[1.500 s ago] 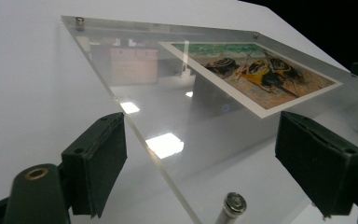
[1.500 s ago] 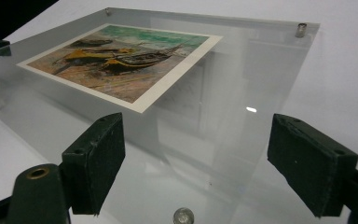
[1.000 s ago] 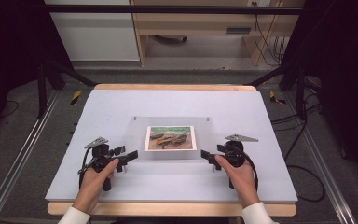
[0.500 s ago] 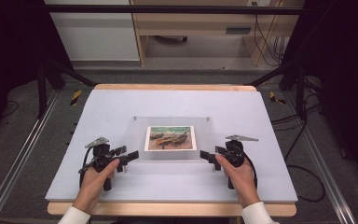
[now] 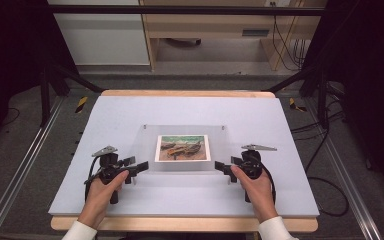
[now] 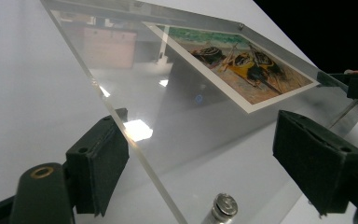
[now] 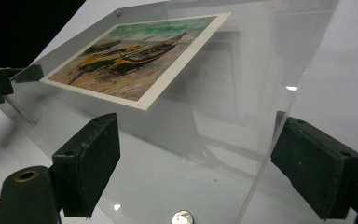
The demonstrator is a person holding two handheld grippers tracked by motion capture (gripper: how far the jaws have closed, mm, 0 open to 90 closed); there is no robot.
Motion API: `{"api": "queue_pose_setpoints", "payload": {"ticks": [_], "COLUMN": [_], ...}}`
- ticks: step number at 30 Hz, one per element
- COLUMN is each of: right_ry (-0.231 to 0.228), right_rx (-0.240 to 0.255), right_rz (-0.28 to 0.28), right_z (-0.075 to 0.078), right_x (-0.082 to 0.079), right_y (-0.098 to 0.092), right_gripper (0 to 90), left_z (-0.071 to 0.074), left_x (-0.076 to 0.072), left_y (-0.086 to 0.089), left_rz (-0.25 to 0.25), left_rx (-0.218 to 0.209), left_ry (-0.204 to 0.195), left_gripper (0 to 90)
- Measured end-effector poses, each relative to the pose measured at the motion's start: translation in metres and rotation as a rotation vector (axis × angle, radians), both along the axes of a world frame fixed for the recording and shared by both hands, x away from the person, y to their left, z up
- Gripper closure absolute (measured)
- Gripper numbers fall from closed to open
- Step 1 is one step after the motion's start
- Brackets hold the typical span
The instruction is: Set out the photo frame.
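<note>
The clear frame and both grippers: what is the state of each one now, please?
Clear acrylic frame: flat on the white table, a boat picture inside it.
Left gripper: open, fingers either side of the frame's near left corner.
Right gripper: open, fingers either side of the near right corner.
Corner screws: in place.

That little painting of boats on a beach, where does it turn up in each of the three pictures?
High view: the boat picture lies mid-table, inside the clear acrylic frame, between the two grippers.
Left gripper view: upper right, beyond the open jaws.
Right gripper view: upper left, above the left jaw.
Shared landmark: the picture's white border.
</note>
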State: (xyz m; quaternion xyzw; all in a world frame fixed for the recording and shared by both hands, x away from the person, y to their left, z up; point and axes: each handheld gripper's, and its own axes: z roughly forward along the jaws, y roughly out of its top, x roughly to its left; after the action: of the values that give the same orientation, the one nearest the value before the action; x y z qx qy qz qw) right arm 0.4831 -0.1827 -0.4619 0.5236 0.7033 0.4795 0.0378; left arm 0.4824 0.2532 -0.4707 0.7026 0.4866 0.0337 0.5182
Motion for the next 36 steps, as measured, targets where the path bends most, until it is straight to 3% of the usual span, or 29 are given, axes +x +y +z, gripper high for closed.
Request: {"api": "queue_pose_setpoints", "payload": {"ticks": [9, 16, 24, 31, 36], "right_ry": [0.006, -0.048, -0.073, -0.104, -0.140], "right_rx": [-0.007, -0.040, -0.071, -0.106, -0.138], "right_rz": [-0.006, -0.025, -0.046, -0.046, -0.046], "right_z": [0.001, 0.006, 0.010, 0.013, 0.016], "right_x": [0.002, 0.007, 0.022, 0.019, 0.008], "right_y": [0.001, -0.005, -0.006, -0.006, -0.005], "right_gripper": [16.6, 22.6, 23.3, 24.6, 28.5], "left_z": [0.003, 0.007, 0.009, 0.012, 0.015], "left_x": [0.005, 0.016, 0.035, 0.030, 0.021], "left_y": [-0.002, -0.006, -0.015, -0.016, -0.014], "left_rz": [0.010, 0.013, 0.044, 0.036, 0.035], "left_rx": [0.016, 0.036, 0.049, 0.080, 0.096], "left_ry": [0.007, -0.046, -0.076, -0.112, -0.127], "left_gripper": [18.8, 25.1, 27.3, 27.8, 31.6]}}
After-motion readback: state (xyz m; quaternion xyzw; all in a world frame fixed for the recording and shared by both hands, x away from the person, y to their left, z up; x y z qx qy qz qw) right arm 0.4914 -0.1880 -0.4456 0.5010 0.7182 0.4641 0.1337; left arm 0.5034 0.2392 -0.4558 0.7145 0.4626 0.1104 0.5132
